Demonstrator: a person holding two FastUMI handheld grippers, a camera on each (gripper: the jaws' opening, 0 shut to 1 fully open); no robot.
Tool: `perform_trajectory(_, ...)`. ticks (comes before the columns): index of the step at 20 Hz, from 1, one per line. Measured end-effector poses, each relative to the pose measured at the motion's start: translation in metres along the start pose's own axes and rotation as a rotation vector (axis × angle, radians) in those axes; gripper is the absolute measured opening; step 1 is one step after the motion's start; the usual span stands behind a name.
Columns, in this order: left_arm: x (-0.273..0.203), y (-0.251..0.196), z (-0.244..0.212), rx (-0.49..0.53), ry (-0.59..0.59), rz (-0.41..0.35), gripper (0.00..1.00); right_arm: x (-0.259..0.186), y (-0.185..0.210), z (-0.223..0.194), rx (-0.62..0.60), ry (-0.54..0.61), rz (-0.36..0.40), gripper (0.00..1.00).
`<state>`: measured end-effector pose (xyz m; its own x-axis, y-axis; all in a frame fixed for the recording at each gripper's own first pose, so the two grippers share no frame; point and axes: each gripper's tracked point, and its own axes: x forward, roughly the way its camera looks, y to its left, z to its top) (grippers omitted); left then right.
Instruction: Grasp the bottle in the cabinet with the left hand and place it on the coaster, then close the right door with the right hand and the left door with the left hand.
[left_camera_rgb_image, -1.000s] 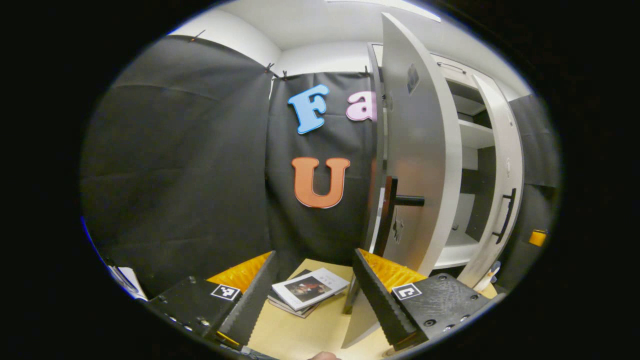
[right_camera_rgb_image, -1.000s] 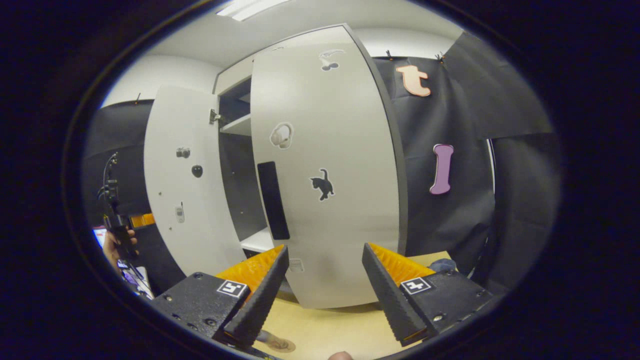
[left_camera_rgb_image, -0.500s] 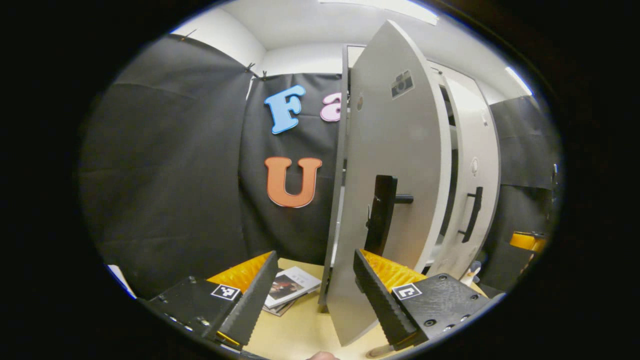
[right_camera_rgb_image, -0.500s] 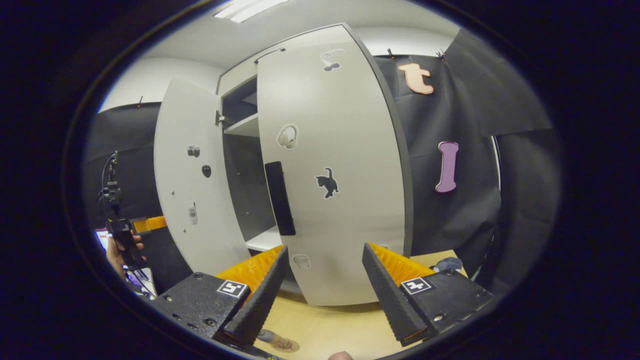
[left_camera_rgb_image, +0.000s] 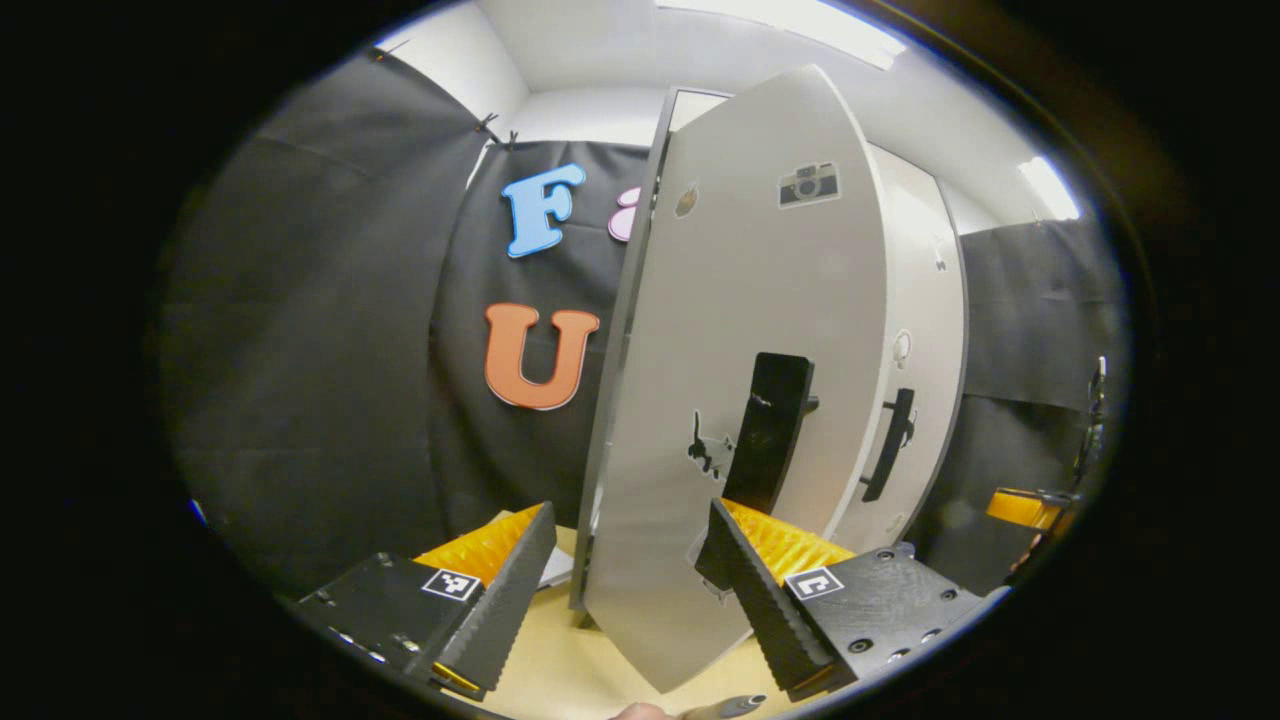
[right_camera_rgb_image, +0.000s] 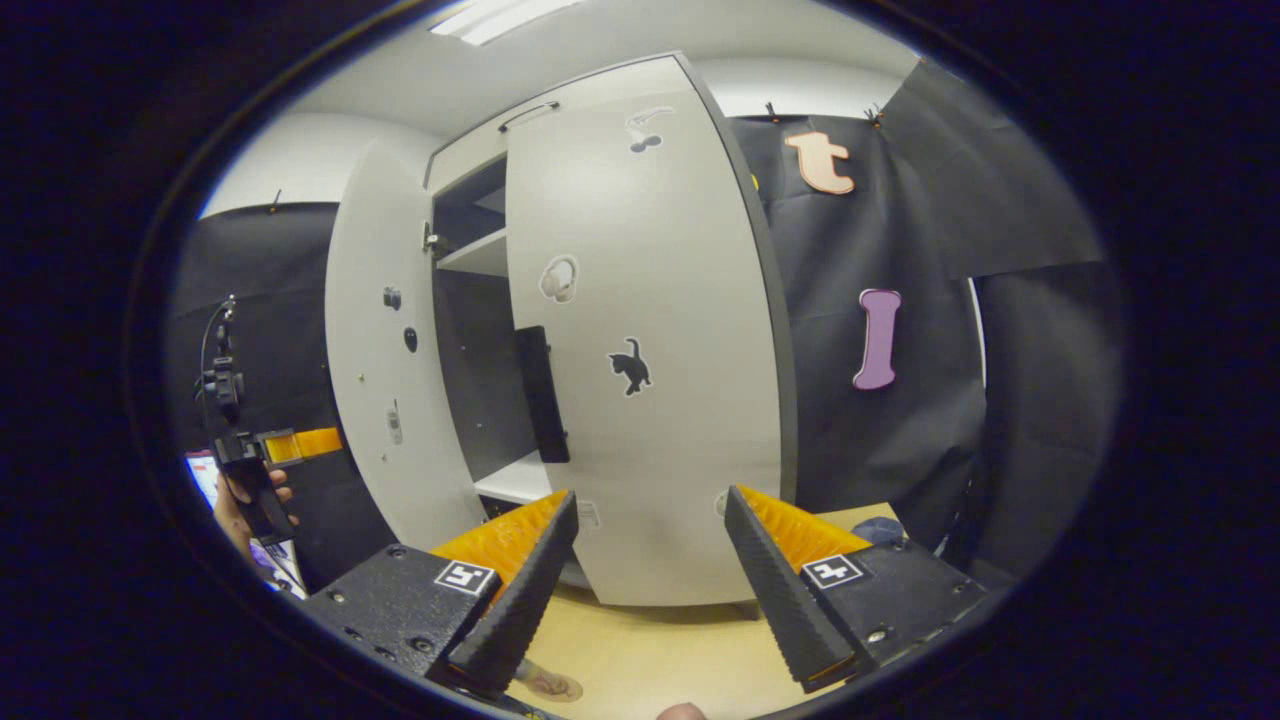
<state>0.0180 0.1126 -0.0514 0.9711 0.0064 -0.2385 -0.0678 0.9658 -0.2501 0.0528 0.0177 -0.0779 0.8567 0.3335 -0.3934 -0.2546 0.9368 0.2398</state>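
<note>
Ahead of my left tongs: my left gripper (left_camera_rgb_image: 630, 580) stands wide with nothing between its fingers; the left door (left_camera_rgb_image: 740, 400) rises just beyond, its lower edge dipping between the fingertips at lower centre of the left gripper view. I cannot tell whether the right-hand finger (left_camera_rgb_image: 750, 600) touches it.
Left door handle: the black handle (left_camera_rgb_image: 768, 430) runs upright just above that finger.
Left door's lie: its long axis is upright; it stands partly open, its outer face toward my left camera.
Right door: in the right gripper view the right door (right_camera_rgb_image: 650, 340) fills the centre, upright and nearly shut, its bottom edge just beyond my right gripper (right_camera_rgb_image: 648, 590), whose fingers are wide apart and grip nothing.
Gap between doors: at centre left of the right gripper view a shelf (right_camera_rgb_image: 480, 255) and a dark interior show.
Around: the pale table (right_camera_rgb_image: 640, 655) lies under both doors; at the far left edge of the right gripper view a hand (right_camera_rgb_image: 245, 500) holds the other gripper.
Bottle and coaster: I cannot make them out.
</note>
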Motion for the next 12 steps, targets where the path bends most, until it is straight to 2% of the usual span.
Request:
perform_trajectory(2,0.006,-0.01,-0.002,-0.01,0.003,-0.032,1.0,-0.005,-0.01,0.001,0.003,-0.007,-0.024,0.97)
perform_trajectory(3,0.009,-0.015,-0.003,-0.01,0.003,-0.048,0.89,-0.007,-0.014,0.002,0.004,-0.009,-0.036,0.97)
perform_trajectory(4,0.014,-0.022,-0.004,-0.009,0.006,-0.064,1.0,-0.009,-0.018,0.002,0.005,-0.01,-0.046,0.97)
perform_trajectory(5,0.02,-0.028,-0.005,-0.01,0.009,-0.077,0.89,-0.01,-0.019,0.002,0.007,-0.007,-0.05,0.97)
perform_trajectory(6,0.027,-0.035,-0.005,-0.014,0.012,-0.085,1.0,-0.011,-0.02,0.001,0.007,-0.002,-0.054,0.96)
perform_trajectory(7,0.034,-0.043,-0.007,-0.012,0.019,-0.099,0.95,-0.013,-0.019,0.002,0.006,-0.005,-0.049,0.97)
perform_trajectory(8,0.041,-0.052,-0.007,-0.007,0.02,-0.113,1.0,-0.015,-0.018,0.003,-0.001,-0.01,-0.049,0.97)
perform_trajectory(12,0.061,-0.08,-0.013,0.027,0.028,-0.159,1.0,-0.022,-0.025,0.002,-0.019,-0.019,-0.085,0.97)
